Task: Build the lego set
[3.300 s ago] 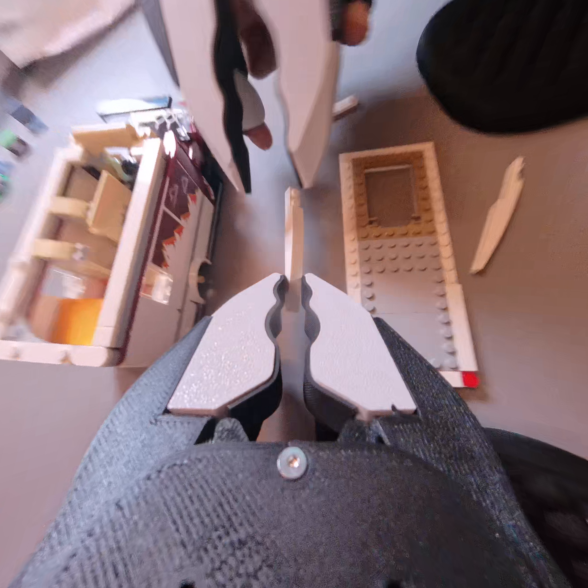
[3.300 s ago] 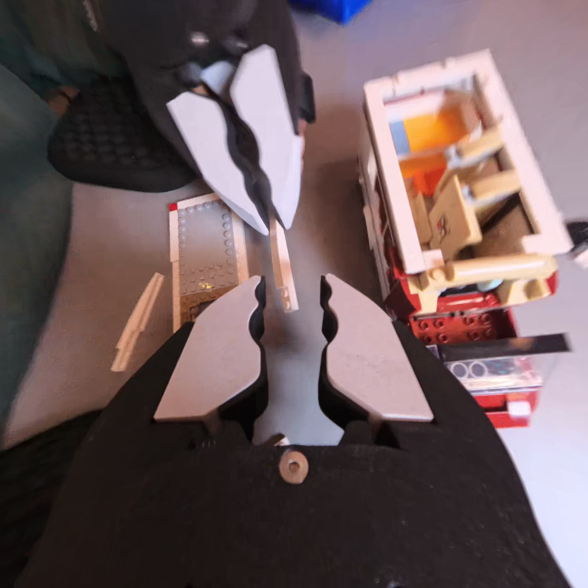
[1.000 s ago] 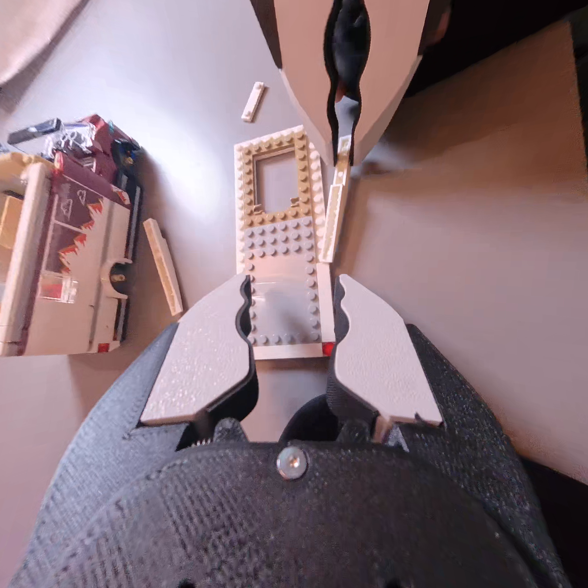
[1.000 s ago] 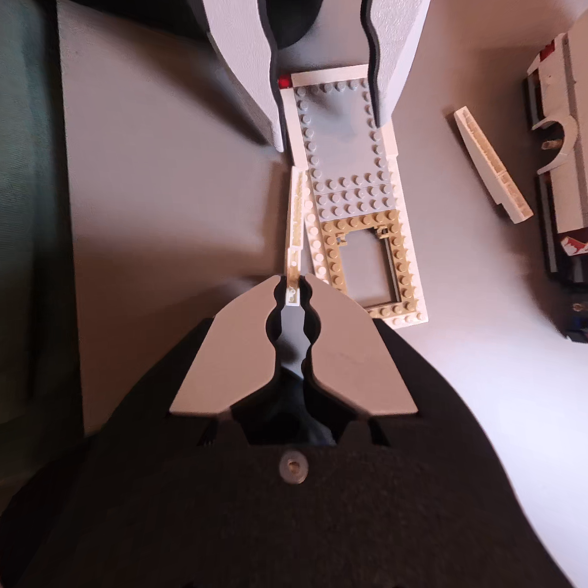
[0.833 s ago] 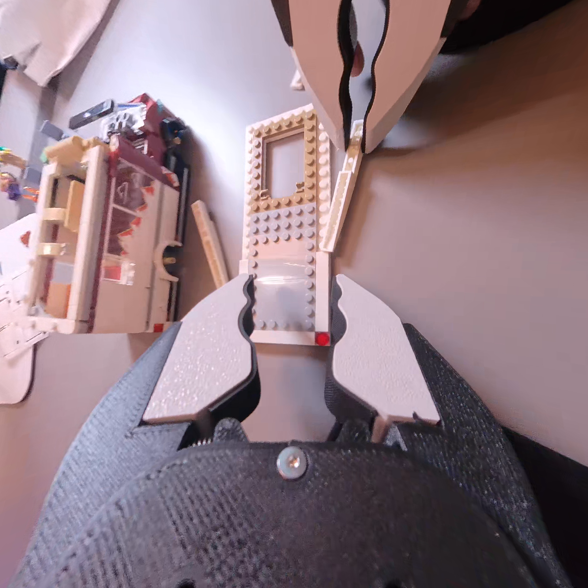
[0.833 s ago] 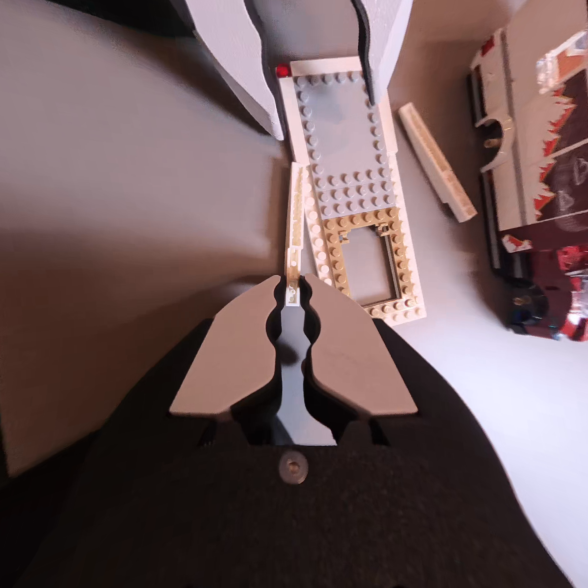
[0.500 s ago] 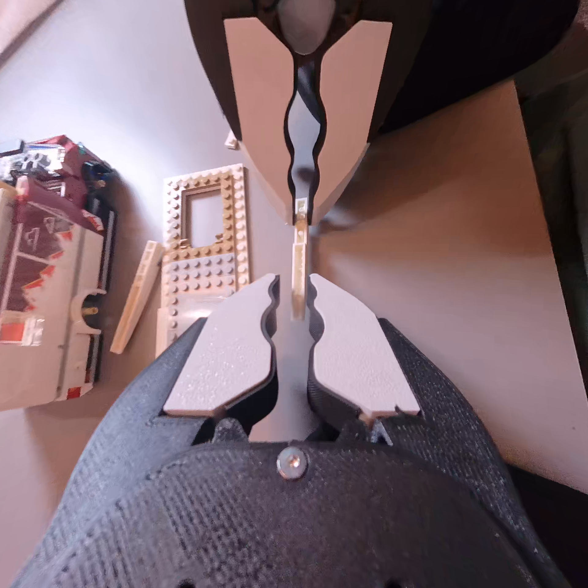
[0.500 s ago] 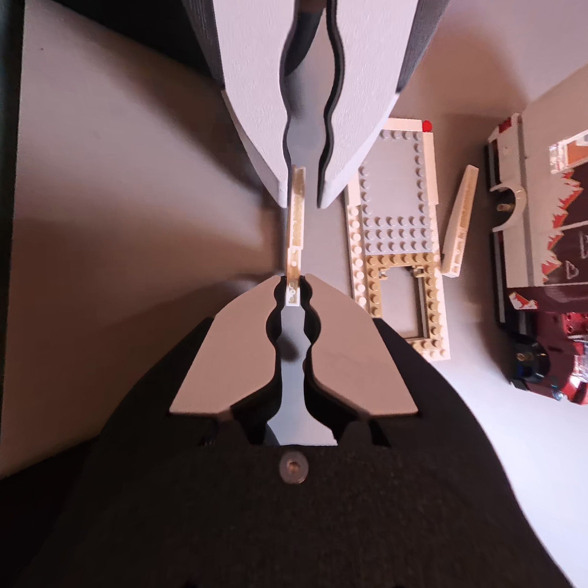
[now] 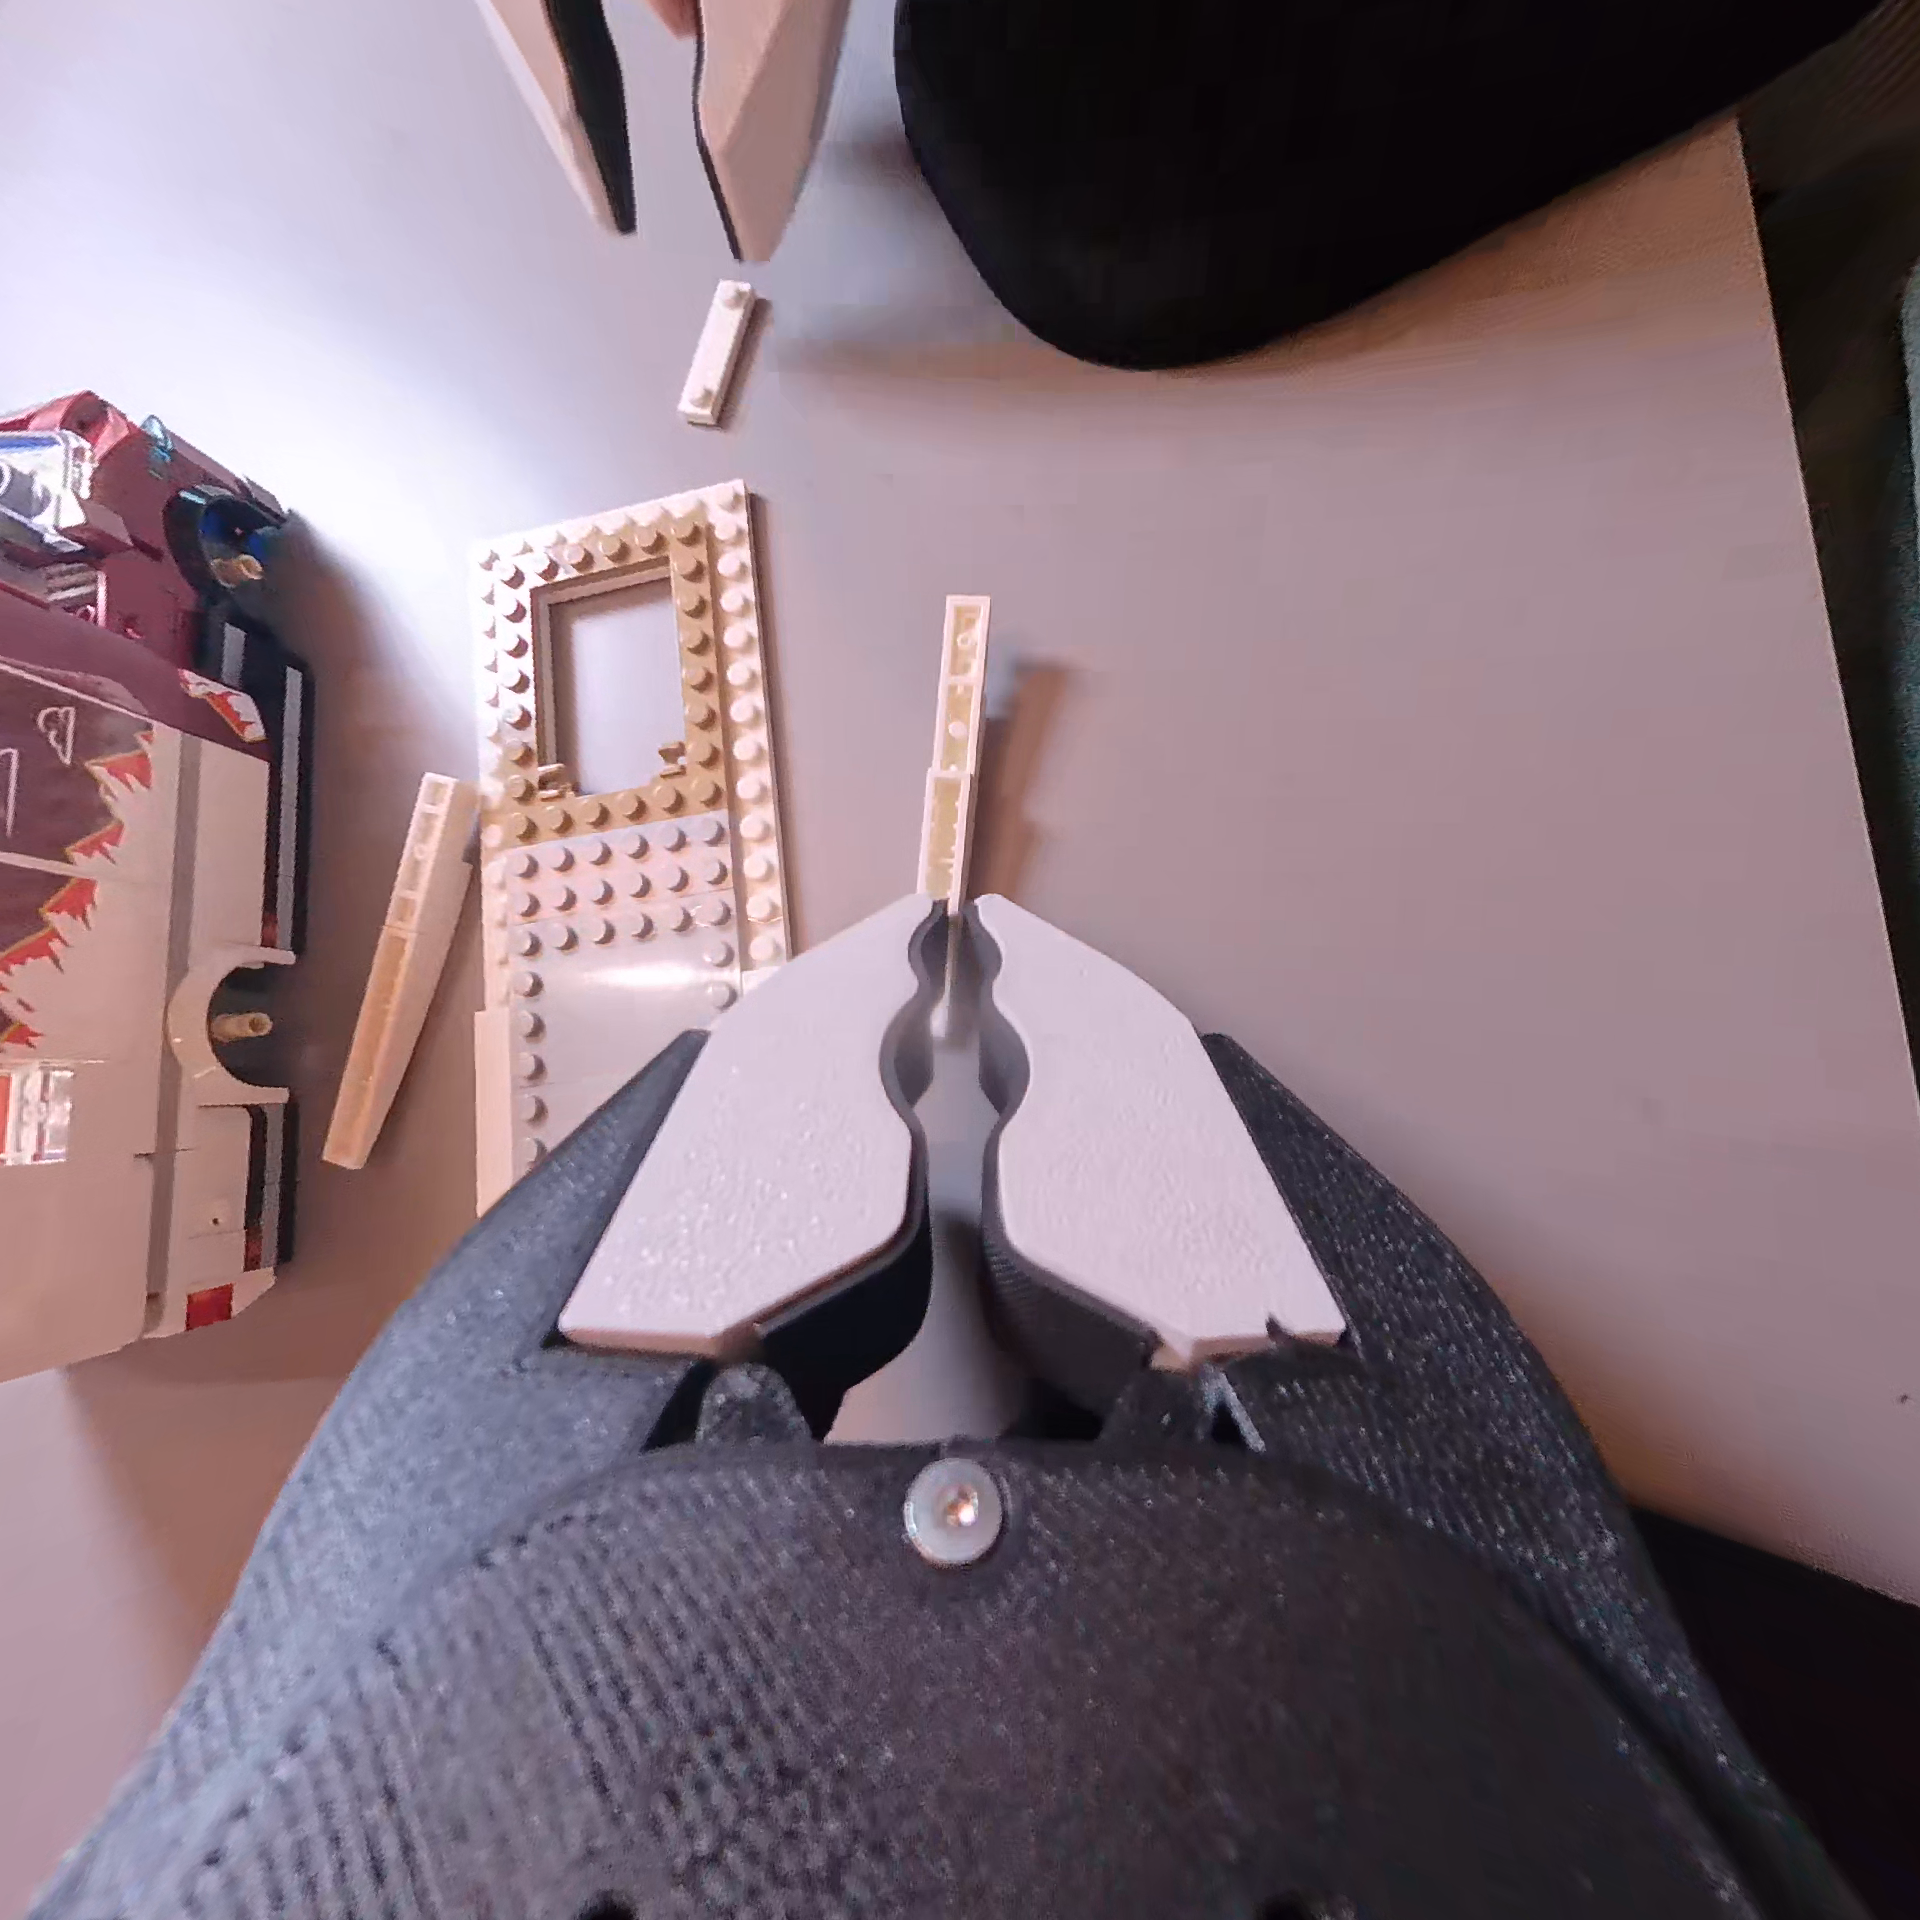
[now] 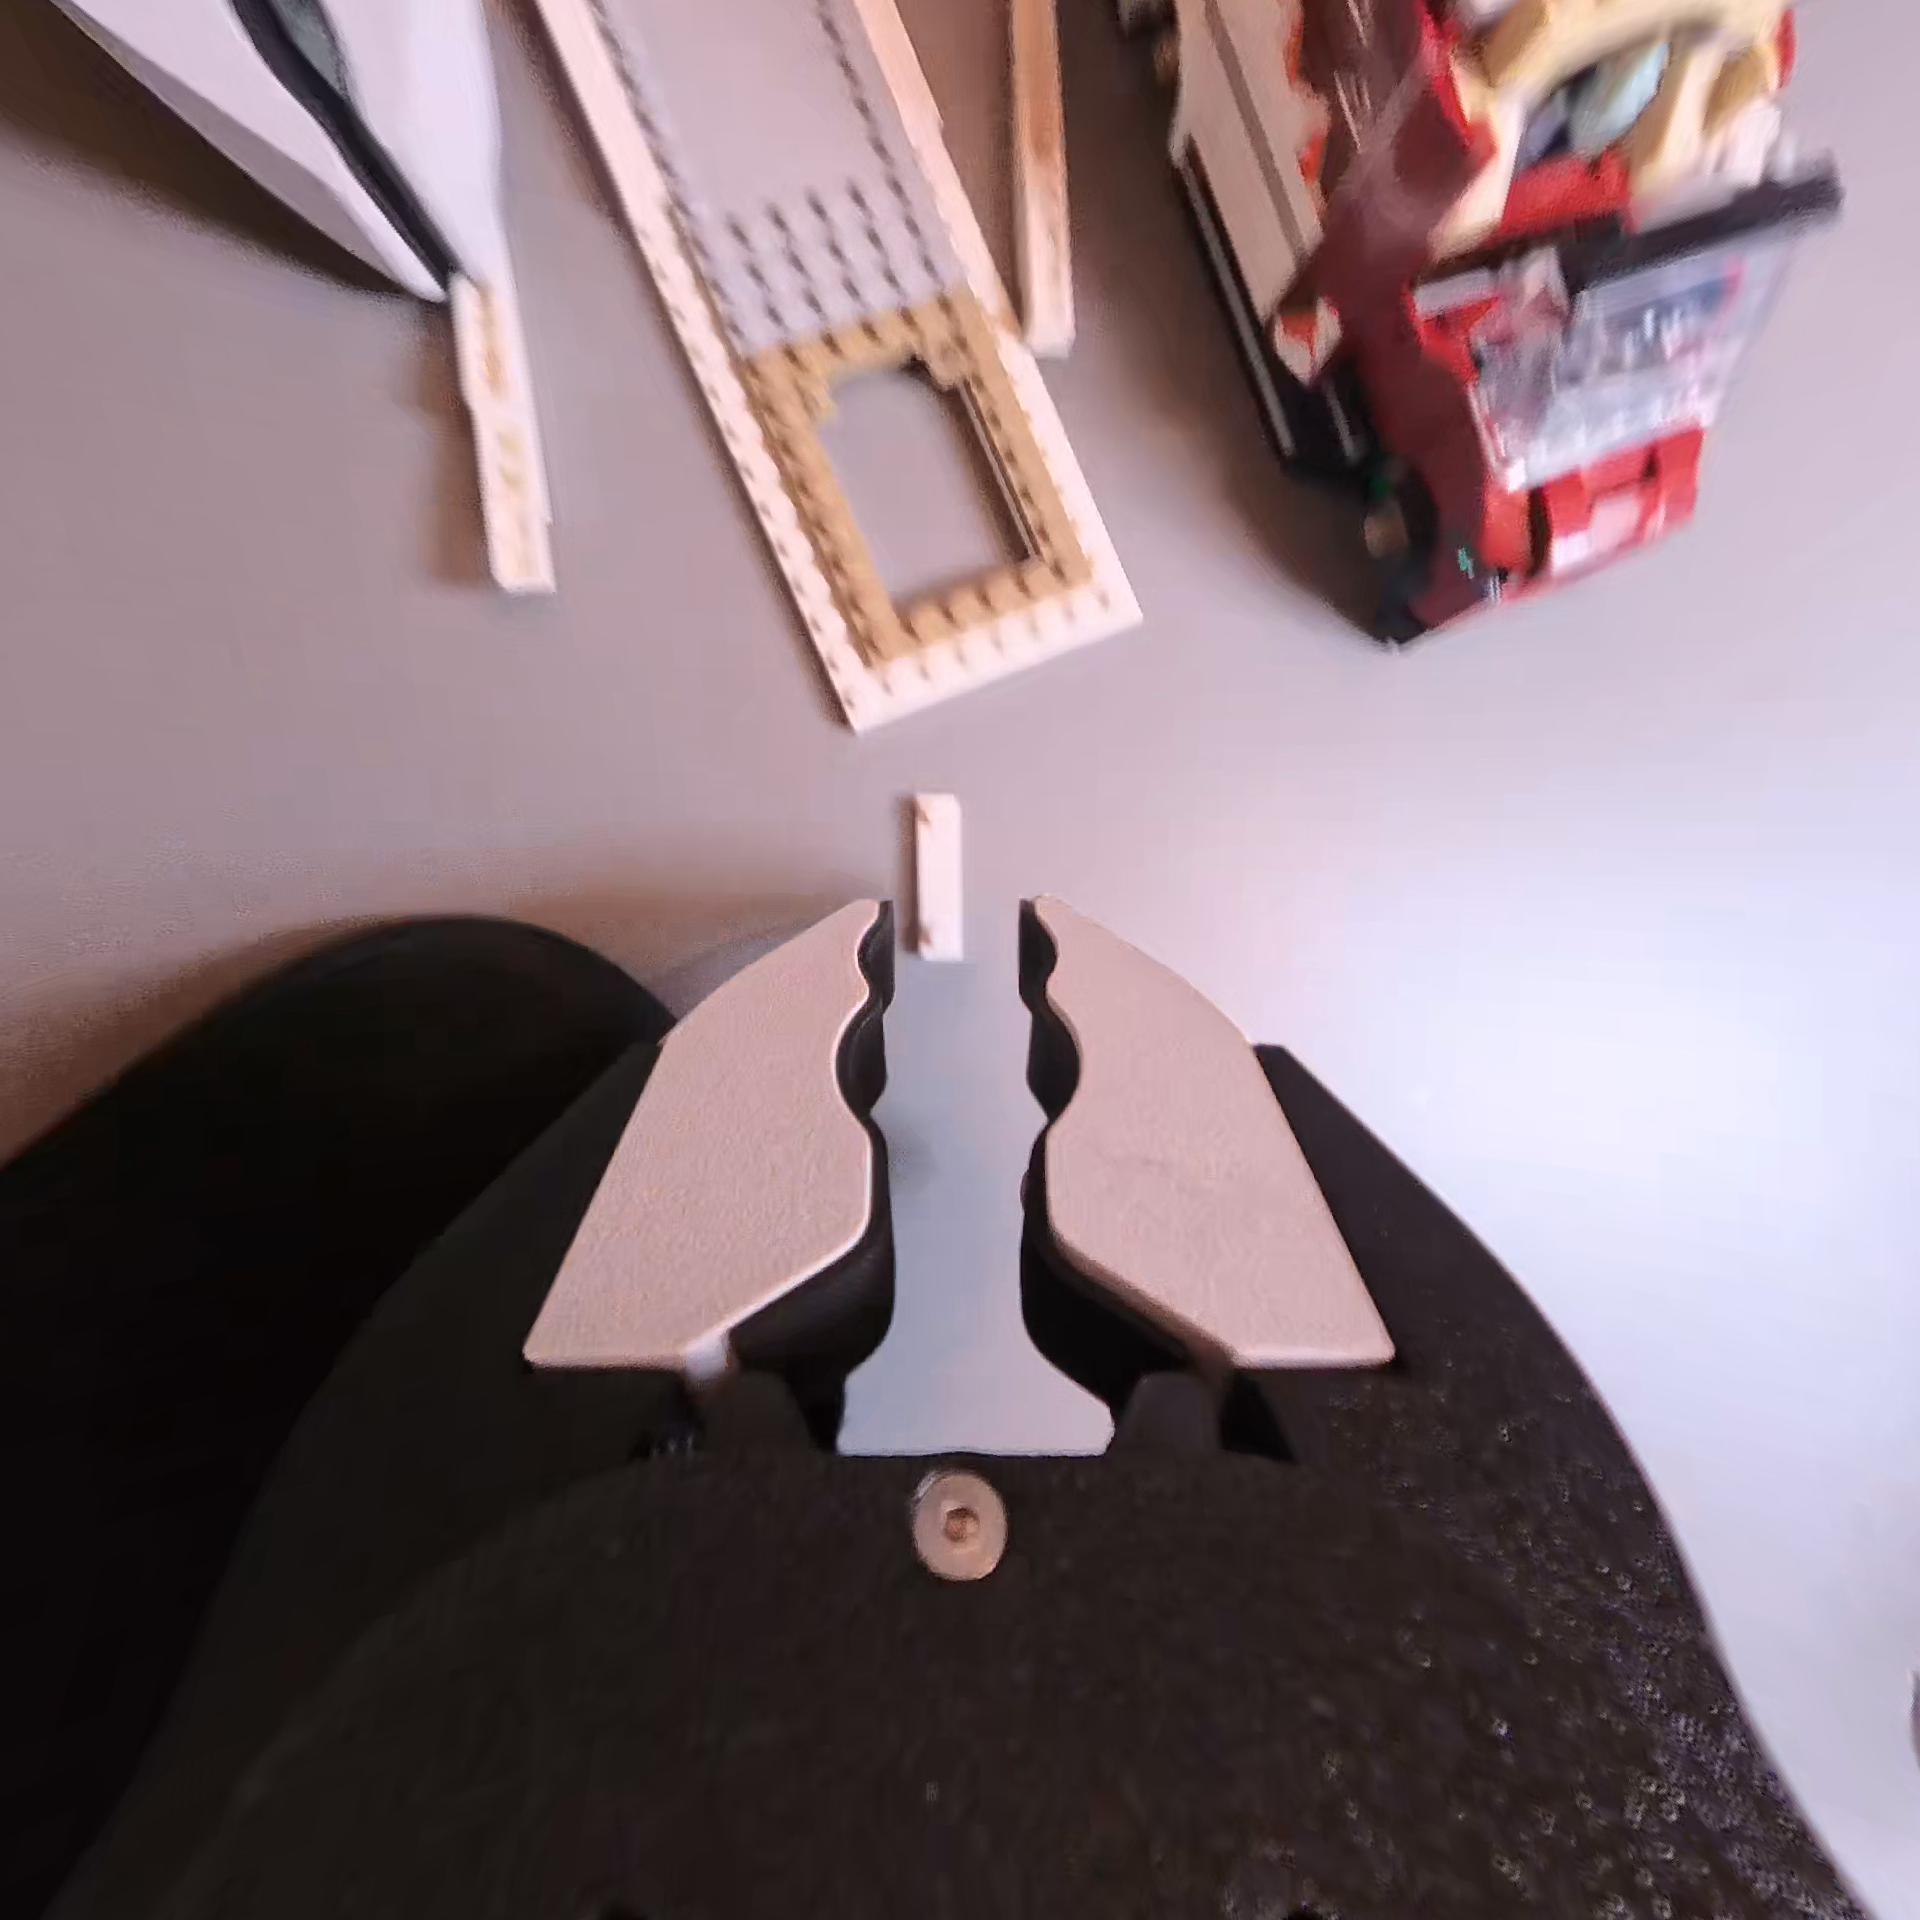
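Left gripper [image 9: 951, 914], fingers clamped on the tip of a cream strip [image 9: 958, 748] held above the bench [image 9: 1351, 727], may let it pivot or slip; right gripper [image 10: 956, 925], fingers apart, straddles a small plate [image 10: 935, 873].

the table [image 9: 1351, 727] looks like a smooth matt grey laminate with a soft sheen where the light hits, and everything brick-built on it is hard moulded plastic: the studded plate [image 9: 623, 831] in cream, tan and grey has a glossy smooth tile on it, and the long cream strip [image 9: 951, 758] looks satin. the left gripper [image 9: 951, 909] has pale, finely pebbled matt fingers [image 9: 790, 1122] on a coarse, ridged, printed-looking dark body with a shiny metal screw [image 9: 953, 1509], while the red van model [image 10: 1558, 312] has glossy clear bits.
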Tool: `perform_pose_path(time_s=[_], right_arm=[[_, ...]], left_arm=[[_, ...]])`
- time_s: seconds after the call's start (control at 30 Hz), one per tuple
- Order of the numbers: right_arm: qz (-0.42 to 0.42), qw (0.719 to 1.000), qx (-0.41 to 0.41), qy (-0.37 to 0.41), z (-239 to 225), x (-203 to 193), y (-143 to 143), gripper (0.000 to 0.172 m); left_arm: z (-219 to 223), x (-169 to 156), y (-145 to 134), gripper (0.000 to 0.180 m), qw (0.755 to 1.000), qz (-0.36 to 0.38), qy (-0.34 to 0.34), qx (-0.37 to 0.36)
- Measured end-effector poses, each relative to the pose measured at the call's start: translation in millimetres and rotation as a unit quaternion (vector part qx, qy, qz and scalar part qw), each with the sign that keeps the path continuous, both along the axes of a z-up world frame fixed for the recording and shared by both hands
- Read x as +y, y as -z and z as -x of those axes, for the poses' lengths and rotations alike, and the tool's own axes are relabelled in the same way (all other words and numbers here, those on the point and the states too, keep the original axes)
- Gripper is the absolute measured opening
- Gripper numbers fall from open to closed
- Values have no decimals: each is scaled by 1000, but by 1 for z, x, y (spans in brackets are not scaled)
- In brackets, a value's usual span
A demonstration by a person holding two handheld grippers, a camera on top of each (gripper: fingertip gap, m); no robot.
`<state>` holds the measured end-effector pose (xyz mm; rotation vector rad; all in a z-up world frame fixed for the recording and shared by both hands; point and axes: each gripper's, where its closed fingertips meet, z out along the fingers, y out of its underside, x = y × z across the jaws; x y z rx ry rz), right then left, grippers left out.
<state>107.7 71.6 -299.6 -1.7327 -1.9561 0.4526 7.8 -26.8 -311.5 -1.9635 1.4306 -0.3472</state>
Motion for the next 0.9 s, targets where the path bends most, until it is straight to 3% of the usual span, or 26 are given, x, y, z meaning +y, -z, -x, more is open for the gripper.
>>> perform_pose_path(time_s=[0.03,0.17,0.23,0.33,0.5,0.67,0.77,0.9], right_arm=[[1,1000,-9,9,-6,6,4,22],[30,999,-15,1,-4,1,15,21],[39,999,-13,-6,1,-2,16,8],[35,999,-18,-20,4,-5,15,7],[62,990,75,-99,32,-58,-29,6],[222,962,111,-111,59,-104,-41,6],[332,929,126,-105,65,-113,-46,6],[371,914,125,-107,66,-115,-48,6]], left_arm=[[0,0,0,3,1000,0,0,0],[0,0,0,3,1000,-1,0,-1],[0,0,0,3,1000,-1,1,-1],[-1,-2,-5,9,1000,6,1,-18],[-11,3,-39,15,993,-26,-4,-111],[-30,-5,-65,17,979,-154,62,-117],[-31,-12,-64,13,976,-177,80,-94],[-29,-13,-62,7,973,-203,81,-74]])
